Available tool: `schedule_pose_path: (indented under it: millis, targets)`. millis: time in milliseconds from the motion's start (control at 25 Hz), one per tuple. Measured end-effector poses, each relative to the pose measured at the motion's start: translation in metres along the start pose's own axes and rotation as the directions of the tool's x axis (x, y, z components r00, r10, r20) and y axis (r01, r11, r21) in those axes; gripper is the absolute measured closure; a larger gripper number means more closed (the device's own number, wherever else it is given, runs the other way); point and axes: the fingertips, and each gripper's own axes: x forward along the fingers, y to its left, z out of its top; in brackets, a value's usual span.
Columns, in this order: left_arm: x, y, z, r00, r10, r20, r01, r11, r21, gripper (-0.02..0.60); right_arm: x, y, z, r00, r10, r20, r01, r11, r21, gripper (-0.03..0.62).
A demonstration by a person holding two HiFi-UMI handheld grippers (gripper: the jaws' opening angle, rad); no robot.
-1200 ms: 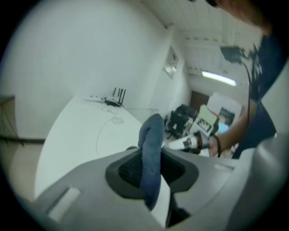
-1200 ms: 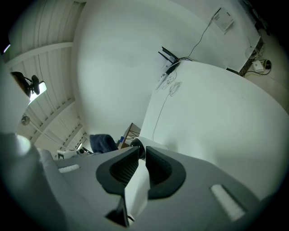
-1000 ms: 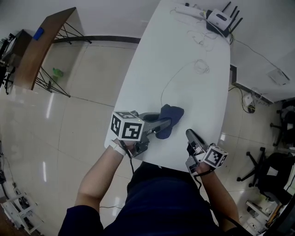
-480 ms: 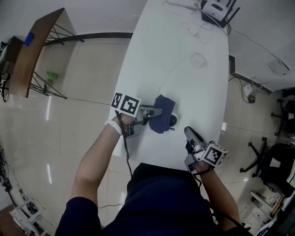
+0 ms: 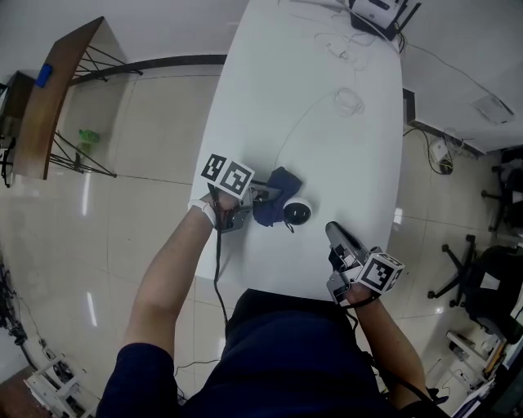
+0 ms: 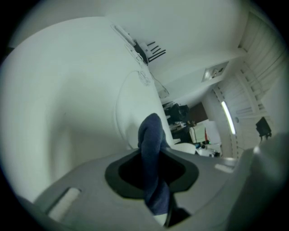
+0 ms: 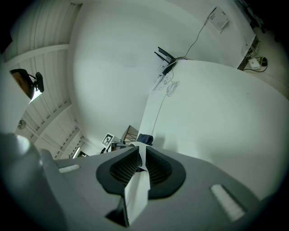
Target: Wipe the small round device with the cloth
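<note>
Head view: a long white table is seen running from 6 o'clock to 12 o'clock over a glossy pale tiled floor. A wooden stand is set at 10 o'clock and an office chair at 4 o'clock. A router is placed at the far end of the table, and a thin cable is laid in a loose curve along the top. The dark blue cloth is pinched between the jaws of the left gripper, near the table's 9 o'clock edge. The small round device is found just beside the cloth, at its 3 o'clock; contact cannot be judged. The right gripper is held near the 5 o'clock edge, and its narrow-set jaws appear closed on a thin white piece. A second ago the device was covered by the cloth; now it is bared, the cloth and left gripper having been drawn toward 9 o'clock, while the right gripper is unchanged. The router is cut off by the top edge, the near end of the table is hidden by the person's body, and the white piece cannot be identified.
</note>
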Motion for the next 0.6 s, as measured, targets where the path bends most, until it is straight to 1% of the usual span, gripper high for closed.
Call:
schedule_pose_path:
  millis: [80,120,200,280,400,600]
  targets:
    - [0.004,0.011,-0.003,0.999,0.054,0.008,-0.054,0.999,0.0,0.5,-0.002,0.002,0.0,1.0,0.004,0.0,-0.004,1.0,-0.006,0.54]
    - [0.004,0.015,-0.004,0.997,0.077,0.025,-0.077,0.997,0.002,0.5,-0.002,0.003,0.001,1.0,0.002,-0.002,-0.002,1.0,-0.01,0.54]
    - [0.002,0.019,-0.004,0.99,0.115,0.075,-0.116,0.993,0.004,0.5,-0.003,0.004,0.0,1.0,0.0,-0.009,0.0,1.0,-0.018,0.54]
    - [-0.005,0.022,-0.005,0.98,0.151,0.126,-0.151,0.988,-0.011,0.5,-0.004,0.004,-0.001,1.0,0.004,-0.016,-0.004,1.0,-0.024,0.54]
    - [-0.018,0.028,-0.018,0.962,0.203,0.183,-0.19,0.978,-0.086,0.5,-0.004,0.004,-0.003,0.999,0.02,-0.025,-0.02,0.999,-0.032,0.54]
    - [-0.027,0.031,-0.067,0.949,0.228,0.216,-0.184,0.961,-0.206,0.5,-0.001,0.012,-0.009,0.997,0.05,-0.055,-0.052,0.998,-0.04,0.543]
